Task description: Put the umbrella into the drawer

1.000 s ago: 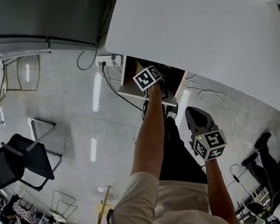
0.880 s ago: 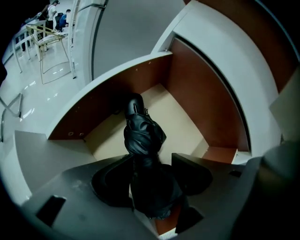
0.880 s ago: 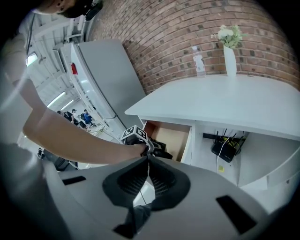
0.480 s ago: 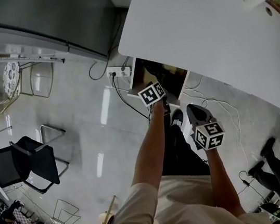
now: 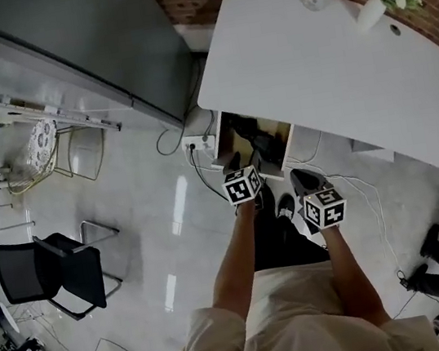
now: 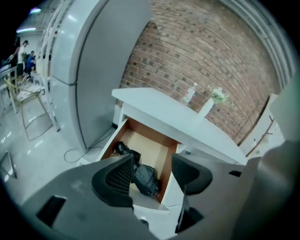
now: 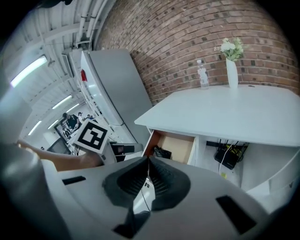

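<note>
- The right tool (image 7: 147,180) has its jaws pressed together, with nothing between them.
- Left of it and a little ahead is the marker cube of the left tool (image 6: 152,177), carried in the person's hand (image 7: 86,161).
- The left tool's jaws stand wide apart. They grip nothing, and neither pad touches anything.
- Through the gap between the left tool's jaws, beyond and below them, lies the umbrella (image 6: 144,177). It is a black folded bundle lying inside the open drawer (image 6: 149,144), clear of both tools. One end of it reaches toward the drawer's left wall.
- The drawer is pulled out toward the tools. It is wood-coloured inside and hangs under the near edge of the white tabletop (image 6: 159,108).
- Farther across the tabletop, at its back, a clear bottle (image 6: 189,93) and a white vase (image 6: 206,107) of flowers stand near each other.
- Off to the left of the left tool rises a tall grey cabinet (image 6: 101,61).
- Farthest from both tools is the brick wall (image 6: 197,42).
</note>
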